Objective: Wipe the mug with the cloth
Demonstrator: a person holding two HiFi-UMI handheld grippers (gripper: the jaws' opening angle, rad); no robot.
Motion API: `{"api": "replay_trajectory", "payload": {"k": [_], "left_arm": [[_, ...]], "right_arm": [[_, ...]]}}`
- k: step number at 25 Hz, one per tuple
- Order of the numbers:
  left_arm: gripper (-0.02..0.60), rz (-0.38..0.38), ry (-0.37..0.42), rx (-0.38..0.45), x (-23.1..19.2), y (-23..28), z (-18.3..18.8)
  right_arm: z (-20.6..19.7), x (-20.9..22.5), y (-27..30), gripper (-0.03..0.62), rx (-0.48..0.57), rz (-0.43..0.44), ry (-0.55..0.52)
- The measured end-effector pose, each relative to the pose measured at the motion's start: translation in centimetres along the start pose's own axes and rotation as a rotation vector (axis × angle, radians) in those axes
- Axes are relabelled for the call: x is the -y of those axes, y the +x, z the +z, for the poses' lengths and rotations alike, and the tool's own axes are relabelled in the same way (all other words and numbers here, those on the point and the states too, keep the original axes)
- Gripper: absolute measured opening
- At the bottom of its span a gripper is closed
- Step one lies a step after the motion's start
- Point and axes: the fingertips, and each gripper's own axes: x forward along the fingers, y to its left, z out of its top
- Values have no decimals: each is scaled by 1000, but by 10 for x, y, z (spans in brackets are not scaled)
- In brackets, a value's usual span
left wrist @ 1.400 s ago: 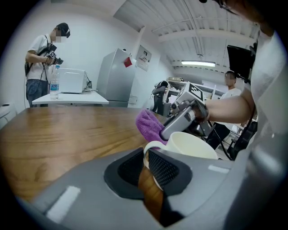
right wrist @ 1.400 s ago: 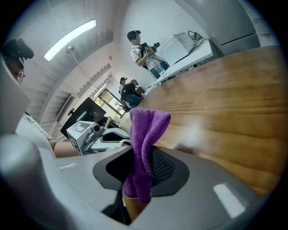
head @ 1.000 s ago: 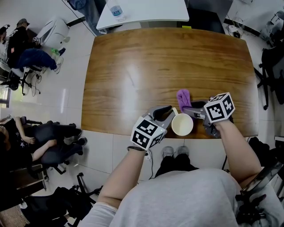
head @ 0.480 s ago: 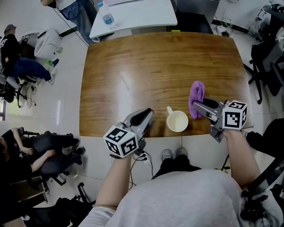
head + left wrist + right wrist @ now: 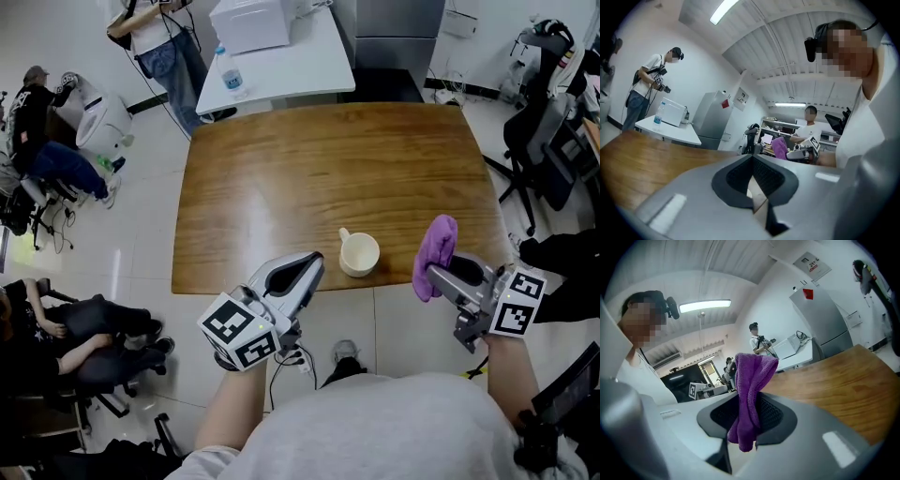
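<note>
Right claw (image 5: 434, 276) grips cloth (image 5: 436, 248), off mug (image 5: 359, 254)

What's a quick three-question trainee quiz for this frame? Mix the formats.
1. True or false: the mug stands on the table, held by neither gripper.
2. What does the right gripper hold? A: purple cloth. B: sponge. C: nothing.
3. Fill in: the jaws of the left gripper are ____, with nothing between them.
Key: 1 true. 2 A. 3 shut; they have just closed.
</note>
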Motion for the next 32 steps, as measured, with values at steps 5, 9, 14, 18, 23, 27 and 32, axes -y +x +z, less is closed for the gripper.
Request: {"api": "replay_trajectory", "payload": {"k": [5,9,14,18,23,27,32], "left_arm": [[2,51,-52,32,62,-36,-21],[2,56,8,20,142,-48,-45],[2,96,136,-28,279,-70,-93],[2,87,136,-37,369,-91,-101],[2,95,134,-47,424,-103,-96],[2,47,139,-39,444,-119,-106],[2,15,113,-53,453,-128,-96]], "right_arm": [[-44,-46,-50,109,-1,40,1],[-80,-86,-107,109,14,71,-33],[-147,-139,-218,109,33,84,-63],[-179,-175,-292,109,47,77,-38],[-188,-217,-343,109,97,71,-71],[-209,-245,-348,107,96,31,-125],[-204,-262,-335,106,74,36,-104]]}}
